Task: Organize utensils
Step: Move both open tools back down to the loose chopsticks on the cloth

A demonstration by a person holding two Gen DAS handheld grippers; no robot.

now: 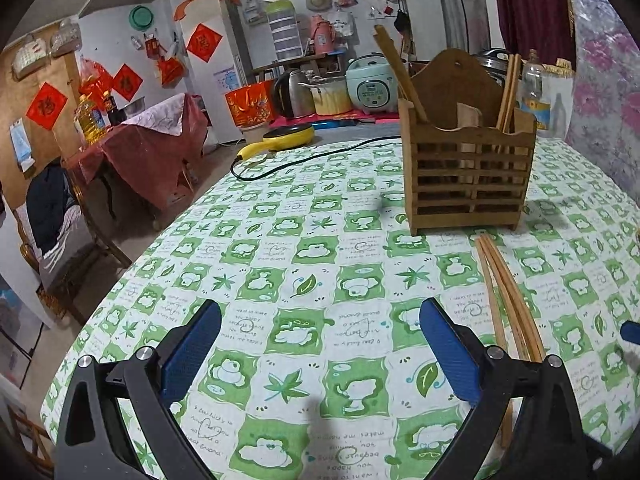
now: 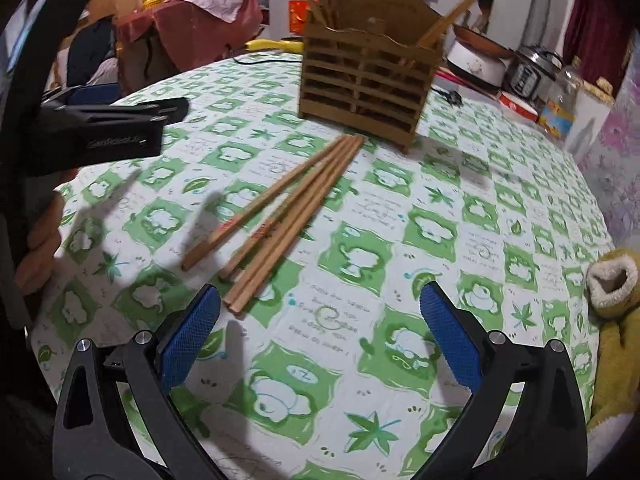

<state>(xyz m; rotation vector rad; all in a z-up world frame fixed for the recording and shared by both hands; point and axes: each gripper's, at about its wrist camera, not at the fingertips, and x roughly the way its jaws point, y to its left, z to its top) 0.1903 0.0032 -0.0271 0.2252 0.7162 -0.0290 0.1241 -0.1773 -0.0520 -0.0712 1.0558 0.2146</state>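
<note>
Table [image 2: 500,216] with green-and-white checked cloth. Wooden holder [image 2: 366,80] stands on it; loose chopsticks [image 2: 280,220] lie flat just in front of holder, tips near its base. Black cable [image 1: 296,162] left of holder, yellow plush [image 2: 616,312] far right of it.

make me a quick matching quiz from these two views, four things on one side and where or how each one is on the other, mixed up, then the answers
Things
1. loose chopsticks
2. wooden holder
3. right gripper
4. yellow pan

Places or states
A. stands upright on the tablecloth, chopsticks sticking out of it
B. open, holding nothing
C. lying flat on the tablecloth in front of the holder
D. behind the holder, at the far edge of the table

Pairs: 1-C, 2-A, 3-B, 4-D
</note>
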